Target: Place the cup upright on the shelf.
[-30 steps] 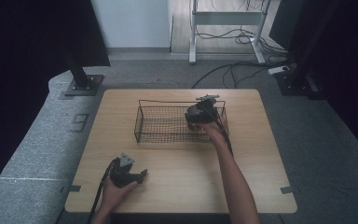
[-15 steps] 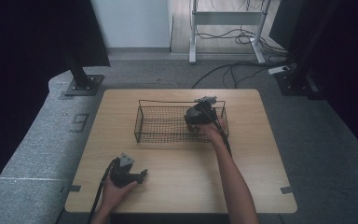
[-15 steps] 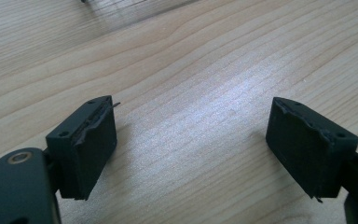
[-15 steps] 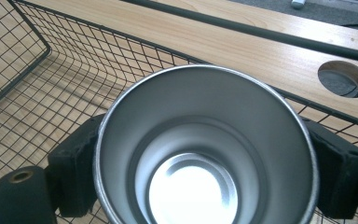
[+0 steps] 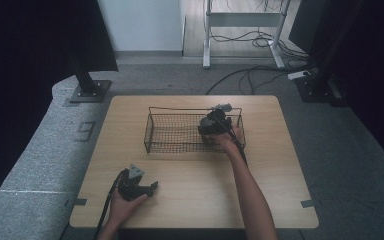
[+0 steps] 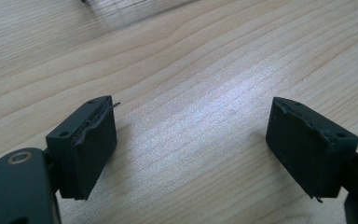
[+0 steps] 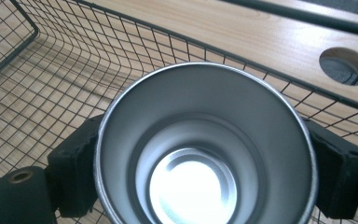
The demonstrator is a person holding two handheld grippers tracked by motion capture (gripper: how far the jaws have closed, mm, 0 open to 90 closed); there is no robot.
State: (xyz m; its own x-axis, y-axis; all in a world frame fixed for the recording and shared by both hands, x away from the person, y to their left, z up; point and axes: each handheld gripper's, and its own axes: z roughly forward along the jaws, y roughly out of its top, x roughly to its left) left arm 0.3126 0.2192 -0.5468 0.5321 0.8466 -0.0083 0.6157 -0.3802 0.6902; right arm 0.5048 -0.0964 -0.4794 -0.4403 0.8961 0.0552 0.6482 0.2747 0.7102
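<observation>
Inside the wire basket (image 5: 180, 132), at its right end, the right gripper (image 5: 211, 127) clamps a steel cup (image 7: 203, 149) between both jaws. Its mouth faces the gripper camera, so the cup's long axis runs along the jaws. Well short of the basket, the left gripper (image 5: 139, 188) rests on the table (image 5: 200, 195), jaws spread wide around nothing.

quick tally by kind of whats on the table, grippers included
wire basket: 1
metal cup, held between the right gripper's jaws inside the basket: 1
grippers, left gripper and right gripper: 2
total: 4
</observation>
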